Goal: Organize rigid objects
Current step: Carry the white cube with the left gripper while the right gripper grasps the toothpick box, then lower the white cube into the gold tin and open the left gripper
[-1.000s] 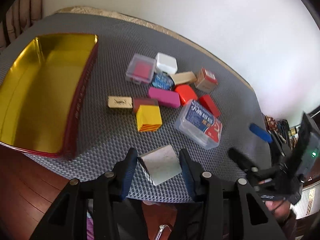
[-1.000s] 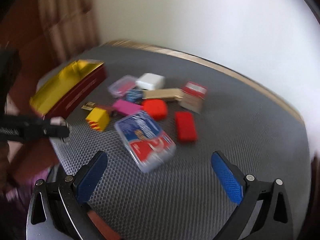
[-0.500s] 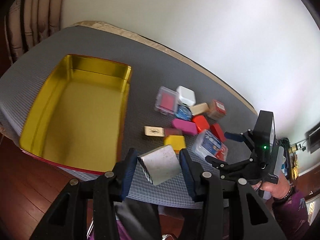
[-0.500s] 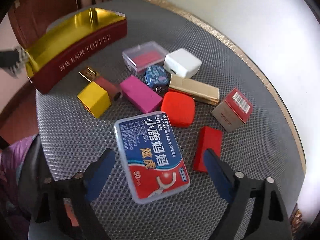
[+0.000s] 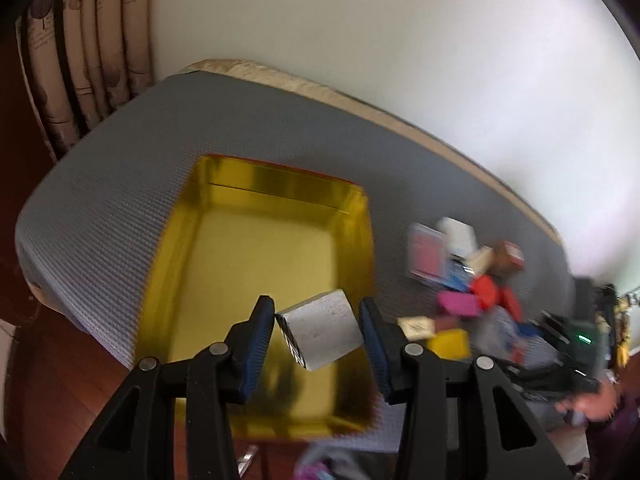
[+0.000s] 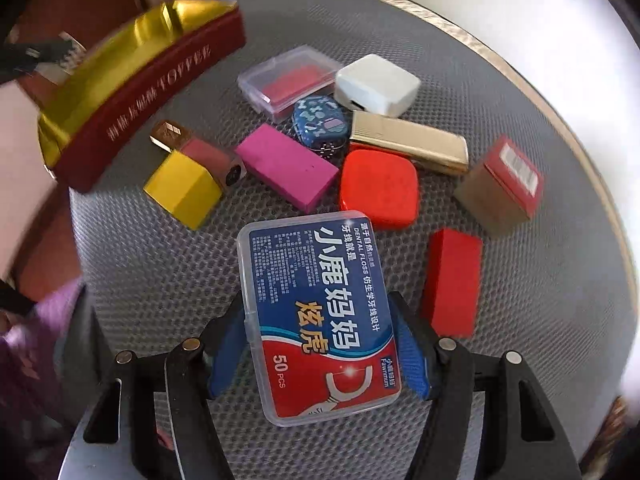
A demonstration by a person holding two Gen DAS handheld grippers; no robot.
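My left gripper [image 5: 318, 330] is shut on a grey-white box [image 5: 322, 330] and holds it above the near part of the gold tin tray [image 5: 256, 256]. My right gripper [image 6: 320, 354] has its blue pads against both sides of the clear dental floss box [image 6: 316, 312], which lies on the grey mat. The tray shows at the upper left of the right wrist view [image 6: 132, 92] with its red outer wall. The tray's inside shows nothing in it.
On the mat beyond the floss box lie a yellow box [image 6: 184, 188], a pink block [image 6: 286, 164], an orange-red case [image 6: 380, 188], a red block [image 6: 452, 280], a gold case [image 6: 408, 146], a white case [image 6: 376, 84], a clear box [image 6: 288, 80] and a brown-red carton [image 6: 500, 188].
My left gripper has carried the grey-white box left to above the tray. My right gripper has moved down onto the floss box and closed its pads against it.
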